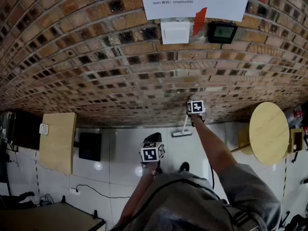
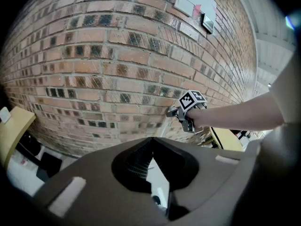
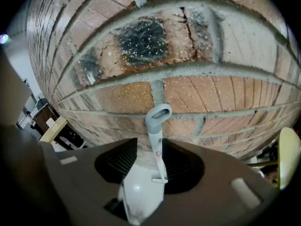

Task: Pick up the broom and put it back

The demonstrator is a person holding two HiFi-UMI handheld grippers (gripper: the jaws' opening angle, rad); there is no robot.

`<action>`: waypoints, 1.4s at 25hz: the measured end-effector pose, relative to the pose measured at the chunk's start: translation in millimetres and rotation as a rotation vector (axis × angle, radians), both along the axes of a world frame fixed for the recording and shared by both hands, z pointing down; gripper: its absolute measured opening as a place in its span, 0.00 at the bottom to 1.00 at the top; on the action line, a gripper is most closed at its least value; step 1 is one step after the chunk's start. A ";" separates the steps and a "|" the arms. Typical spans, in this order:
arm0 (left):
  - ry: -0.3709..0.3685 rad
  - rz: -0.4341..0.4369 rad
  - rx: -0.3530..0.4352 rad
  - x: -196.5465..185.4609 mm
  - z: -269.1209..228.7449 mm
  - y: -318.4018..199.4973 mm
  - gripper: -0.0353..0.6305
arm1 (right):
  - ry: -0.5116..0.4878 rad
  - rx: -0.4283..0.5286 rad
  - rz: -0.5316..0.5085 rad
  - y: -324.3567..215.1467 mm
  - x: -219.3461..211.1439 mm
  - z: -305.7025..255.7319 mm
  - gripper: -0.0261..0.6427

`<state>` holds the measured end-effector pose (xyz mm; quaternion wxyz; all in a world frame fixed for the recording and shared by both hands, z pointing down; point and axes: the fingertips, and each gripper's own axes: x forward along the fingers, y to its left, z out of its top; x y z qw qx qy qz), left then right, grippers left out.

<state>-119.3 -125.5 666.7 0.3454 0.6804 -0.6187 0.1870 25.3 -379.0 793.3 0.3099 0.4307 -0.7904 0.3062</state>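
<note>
A white broom (image 1: 185, 127) leans upright against the brick wall (image 1: 96, 71), with its head on the pale floor tiles. Its grey looped handle top (image 3: 157, 117) rests on the bricks. My right gripper (image 1: 193, 101) is stretched out to the wall, its jaws open on either side of the thin handle, and the pads stand clear of it (image 3: 153, 147). The left gripper view shows that same gripper (image 2: 171, 111) at the wall. My left gripper (image 1: 153, 139) hangs lower and nearer my body, its jaw tips meeting with nothing between them (image 2: 151, 141).
A wooden cabinet (image 1: 57, 141) and a black box (image 1: 90, 146) stand at the left by the wall. A round yellow table (image 1: 268, 133) is at the right. A white switch (image 1: 175, 32), a small screen (image 1: 222, 32) and a taped paper notice (image 1: 195, 1) hang on the wall. Cables (image 1: 91, 190) lie on the floor.
</note>
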 end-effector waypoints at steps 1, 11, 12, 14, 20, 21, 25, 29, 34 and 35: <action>-0.001 -0.007 0.000 -2.5 0.3 -2.1 0.06 | 0.007 0.009 -0.003 -6.4 -1.3 -0.4 0.24; 0.000 -0.044 0.003 -17.3 0.3 -9.4 0.06 | 0.056 0.062 0.040 -36.2 -2.6 -3.8 0.19; 0.000 -0.045 0.004 -18.0 0.1 -8.8 0.06 | 0.056 0.061 0.024 -32.9 -3.9 -3.8 0.18; 0.001 -0.043 0.010 -18.2 -1.5 -8.1 0.06 | 0.068 0.053 -0.003 -20.4 -1.9 -1.1 0.18; 0.016 0.001 0.051 -8.3 -10.7 -10.9 0.06 | 0.060 0.127 -0.096 42.6 1.0 -9.2 0.18; 0.017 0.014 0.058 -5.2 -12.2 -11.5 0.06 | 0.053 0.141 -0.091 55.5 3.9 -12.3 0.18; 0.010 0.066 0.079 7.3 -18.8 -15.5 0.06 | 0.015 0.208 -0.068 100.5 13.3 -36.1 0.18; -0.001 0.119 0.108 19.2 -27.7 -21.1 0.06 | -0.031 0.294 -0.031 132.2 18.3 -81.7 0.18; 0.019 0.165 0.164 35.0 -45.0 -30.0 0.06 | -0.113 0.417 0.016 165.7 18.9 -160.5 0.18; 0.019 0.171 0.176 37.6 -49.2 -31.6 0.06 | -0.119 0.430 0.016 171.0 18.4 -172.2 0.18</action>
